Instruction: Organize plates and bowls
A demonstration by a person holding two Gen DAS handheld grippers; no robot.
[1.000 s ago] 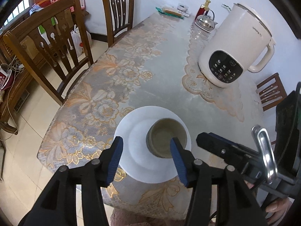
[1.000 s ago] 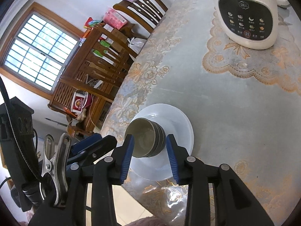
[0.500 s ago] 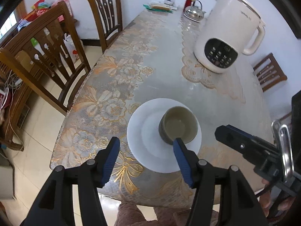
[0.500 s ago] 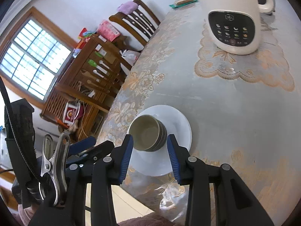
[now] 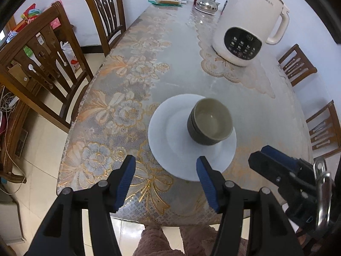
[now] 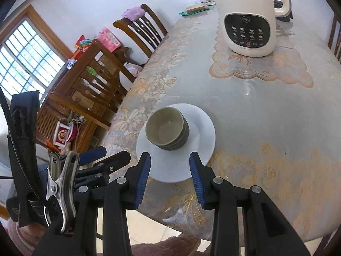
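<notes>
A white plate [image 5: 170, 149] lies near the table's front edge; it also shows in the right wrist view [image 6: 202, 136]. Stacked dark olive bowls [image 5: 210, 121] stand on the plate's right part, seen too in the right wrist view [image 6: 167, 130]. My left gripper [image 5: 165, 169] is open and empty, held back above the plate's near rim. My right gripper [image 6: 169, 165] is open and empty, held just short of the bowls. Neither touches plate or bowls. The right gripper also shows in the left wrist view [image 5: 266, 160].
A white electric kettle [image 5: 247, 23] stands on a lace mat [image 5: 234, 72] at the back right. A metal teapot [image 5: 207, 3] and small items sit at the table's far end. Wooden chairs [image 5: 42, 64] line the left side and others the right [image 5: 324, 125].
Both grippers have pulled back and up from the bowls and plate. The bowls stay on the plate; both stay open.
</notes>
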